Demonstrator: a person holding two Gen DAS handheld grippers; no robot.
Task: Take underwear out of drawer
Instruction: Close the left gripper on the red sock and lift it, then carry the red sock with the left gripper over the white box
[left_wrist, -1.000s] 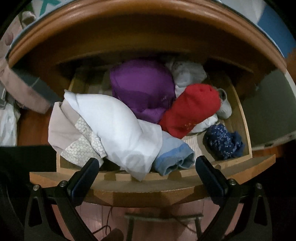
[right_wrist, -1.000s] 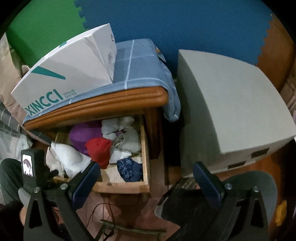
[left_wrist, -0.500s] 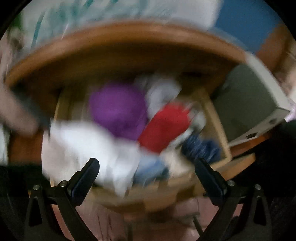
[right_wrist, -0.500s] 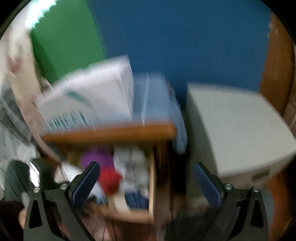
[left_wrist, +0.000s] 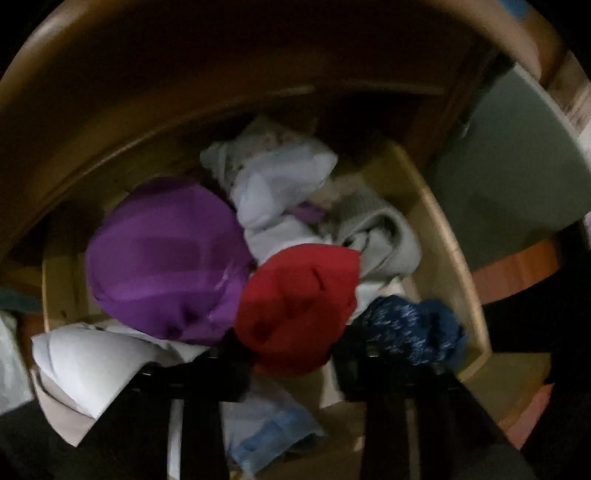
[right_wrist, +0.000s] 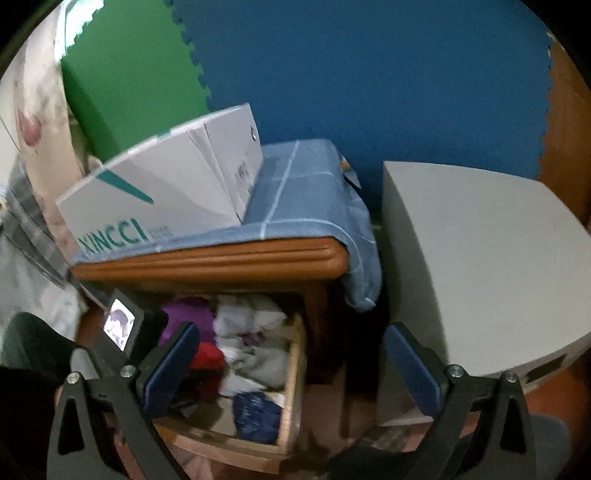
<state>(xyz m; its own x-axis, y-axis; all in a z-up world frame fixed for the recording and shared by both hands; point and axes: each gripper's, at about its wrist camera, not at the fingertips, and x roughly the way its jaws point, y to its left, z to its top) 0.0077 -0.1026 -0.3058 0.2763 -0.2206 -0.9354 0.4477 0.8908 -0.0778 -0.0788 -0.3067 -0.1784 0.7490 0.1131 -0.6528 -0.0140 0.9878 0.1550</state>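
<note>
Blue and green foam mats (right_wrist: 369, 92) line the wall behind a wooden nightstand (right_wrist: 221, 254), and on top of it, far left, sits a white shoebox (right_wrist: 166, 195) on a blue checked cloth (right_wrist: 306, 195). Below, the drawer (left_wrist: 454, 258) stands pulled out and full of bundled underwear. Reading across it in the left wrist view: a white piece (left_wrist: 92, 362) hangs over the front left corner, then the purple bundle (left_wrist: 166, 258), pale rolled pieces (left_wrist: 273, 184) at the back, the red bundle (left_wrist: 295, 306) in the middle, a grey roll (left_wrist: 384, 236), and the dark blue speckled bundle (left_wrist: 410, 332) at the right front. The left gripper (left_wrist: 291, 365) is down in the drawer, its jaws closing, with the near edge of the red bundle between them; whether the pads have bitten the cloth yet, I can't tell in this dim, smeared frame. The right gripper (right_wrist: 291, 365) hovers outside over the drawer's front, jaws spread wide, nothing in them. To its right stands a grey box (right_wrist: 480, 277). So this looks like the grasp step. Next, I'd judge, the left needs a firm pinch on the red cloth, then a straight lift clear of the drawer's front rail without dragging neighbours along.
</note>
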